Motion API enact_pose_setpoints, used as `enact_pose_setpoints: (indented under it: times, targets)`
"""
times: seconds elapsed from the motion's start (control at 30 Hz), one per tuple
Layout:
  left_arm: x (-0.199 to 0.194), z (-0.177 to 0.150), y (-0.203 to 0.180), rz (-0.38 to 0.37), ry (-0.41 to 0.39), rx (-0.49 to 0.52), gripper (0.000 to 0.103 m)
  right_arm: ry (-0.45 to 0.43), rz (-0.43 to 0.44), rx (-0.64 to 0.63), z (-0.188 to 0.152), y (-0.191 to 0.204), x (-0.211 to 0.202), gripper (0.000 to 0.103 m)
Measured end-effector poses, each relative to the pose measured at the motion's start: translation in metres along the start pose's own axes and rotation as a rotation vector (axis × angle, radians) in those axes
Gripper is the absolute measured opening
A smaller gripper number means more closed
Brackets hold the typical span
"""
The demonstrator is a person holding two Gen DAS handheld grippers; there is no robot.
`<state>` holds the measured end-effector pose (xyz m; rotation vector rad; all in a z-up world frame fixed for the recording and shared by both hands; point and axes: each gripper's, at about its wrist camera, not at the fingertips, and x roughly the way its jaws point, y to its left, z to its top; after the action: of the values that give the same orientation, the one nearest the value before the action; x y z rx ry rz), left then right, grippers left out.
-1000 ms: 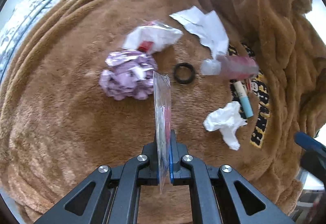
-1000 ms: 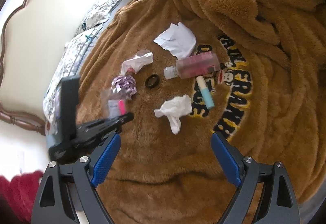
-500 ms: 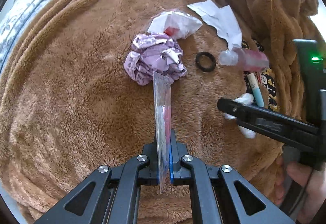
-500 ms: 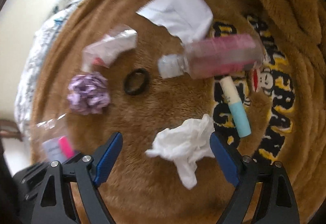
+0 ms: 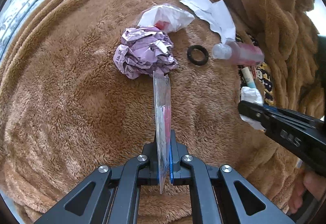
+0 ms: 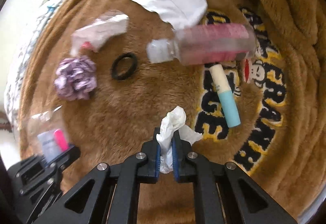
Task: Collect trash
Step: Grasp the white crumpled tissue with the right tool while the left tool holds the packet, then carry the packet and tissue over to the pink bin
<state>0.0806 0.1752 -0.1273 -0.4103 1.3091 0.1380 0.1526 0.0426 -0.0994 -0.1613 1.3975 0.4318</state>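
Left gripper (image 5: pixel 164 163) clamps clear plastic packet (image 5: pixel 162 114). Right gripper (image 6: pixel 166 154) pinches white tissue (image 6: pixel 173 122) on brown blanket (image 6: pixel 142 101). Left to collect: purple paper ball (image 5: pixel 142 55), white wrapper (image 5: pixel 167 17), torn paper (image 5: pixel 216 15).

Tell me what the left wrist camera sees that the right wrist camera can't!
Only the left wrist view shows a bare hand at its right edge.

Only the right wrist view shows the whole black-and-yellow lettering patch with a small cartoon monkey.

Both show the right gripper shut on the crumpled white tissue, the left gripper shut on the clear plastic packet, the crumpled purple paper ball, the black ring and the pink bottle.
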Motion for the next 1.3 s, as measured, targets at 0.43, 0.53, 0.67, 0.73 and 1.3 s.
enact_pose_setpoints:
  times: [0.43, 0.53, 0.67, 0.73, 1.3]
  targets:
    - [-0.039, -0.025, -0.004, -0.023, -0.079, 0.012, 0.005, -0.078, 0.054, -0.113, -0.039, 0.010, -0.065, 0.009]
    - [-0.058, -0.038, 0.004, -0.021, -0.116, -0.011, 0.005, -0.090, 0.063, -0.148, -0.052, 0.022, -0.077, 0.009]
    - [-0.086, -0.068, 0.024, -0.008, -0.165, -0.063, 0.005, -0.110, 0.084, -0.226, -0.070, 0.048, -0.092, 0.009]
    - [-0.100, -0.087, 0.034, 0.014, -0.190, -0.091, 0.005, -0.114, 0.097, -0.275, -0.080, 0.064, -0.096, 0.009]
    - [-0.202, -0.378, 0.178, 0.264, -0.337, -0.812, 0.005, -0.014, 0.398, -0.963, -0.269, 0.270, -0.125, 0.009]
